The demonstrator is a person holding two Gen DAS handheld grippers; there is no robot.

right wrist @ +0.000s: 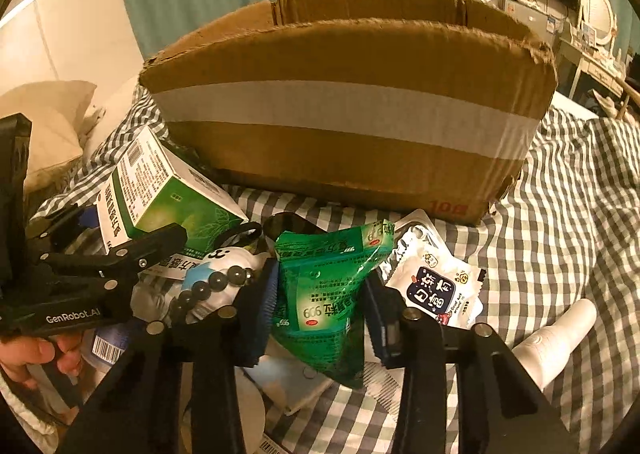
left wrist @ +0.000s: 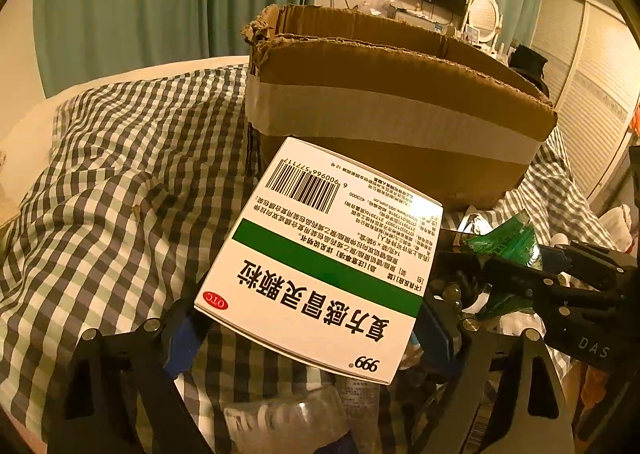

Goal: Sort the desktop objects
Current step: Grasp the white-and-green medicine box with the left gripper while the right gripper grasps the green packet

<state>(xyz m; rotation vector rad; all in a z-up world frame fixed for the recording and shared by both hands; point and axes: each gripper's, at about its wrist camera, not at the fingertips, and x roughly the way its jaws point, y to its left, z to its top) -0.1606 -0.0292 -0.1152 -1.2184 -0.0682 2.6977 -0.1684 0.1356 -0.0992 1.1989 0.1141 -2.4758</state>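
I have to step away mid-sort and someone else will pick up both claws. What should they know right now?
Left claw: shut on the white-and-green 999 medicine box, lifted in front of the cardboard box.
Right claw: shut on the green 999 sachet, just above the pile.
Cardboard box sits on the checked bedspread, open at the top; its inside is hidden.
Left on the bedspread: white snack packet, bead bracelet, white tube, other items under the claws.
Neither held item is in the box yet; that looks like the next step.
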